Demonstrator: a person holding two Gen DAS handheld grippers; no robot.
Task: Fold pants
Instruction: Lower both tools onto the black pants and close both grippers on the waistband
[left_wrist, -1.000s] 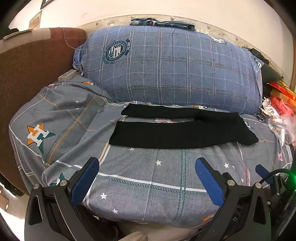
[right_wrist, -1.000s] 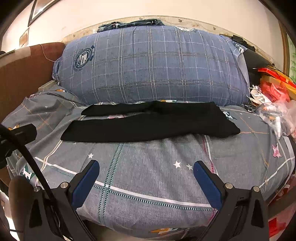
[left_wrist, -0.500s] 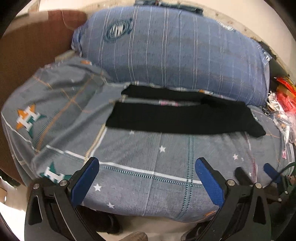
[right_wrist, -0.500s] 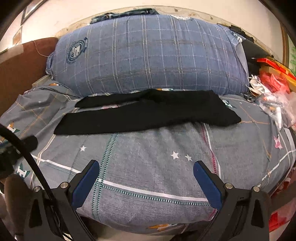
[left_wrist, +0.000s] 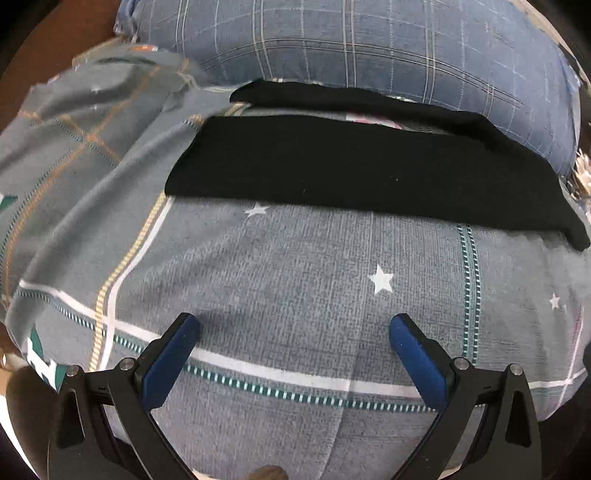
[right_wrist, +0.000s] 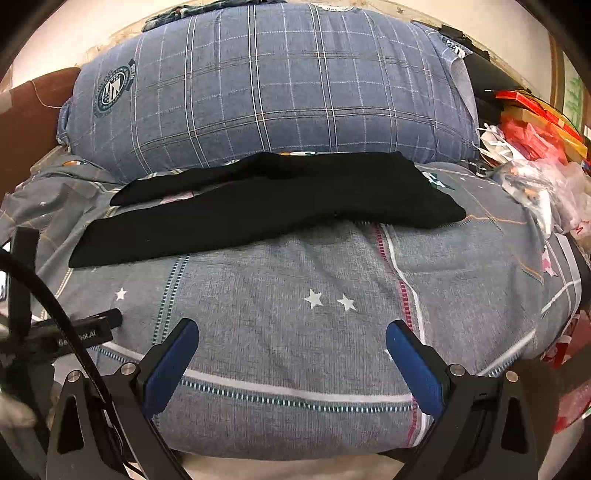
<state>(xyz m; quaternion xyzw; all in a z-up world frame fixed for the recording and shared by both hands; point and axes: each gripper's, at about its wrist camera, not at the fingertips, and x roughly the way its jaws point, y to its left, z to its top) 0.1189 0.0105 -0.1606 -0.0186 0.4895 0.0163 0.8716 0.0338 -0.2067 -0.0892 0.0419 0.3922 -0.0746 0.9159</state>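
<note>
One pair of black pants (left_wrist: 354, 170) lies flat across the middle of the frame, on one grey star sheet (left_wrist: 295, 288). Its two legs point left. One big blue checked pillow (right_wrist: 266, 88) sits behind. Two tongs, the left gripper (left_wrist: 295, 326) and right gripper (right_wrist: 291, 332), are wide apart and hold nothing.

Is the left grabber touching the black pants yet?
Apart. The left wrist view shows the left gripper open, with bare bedsheet between it and the black pants.
</note>
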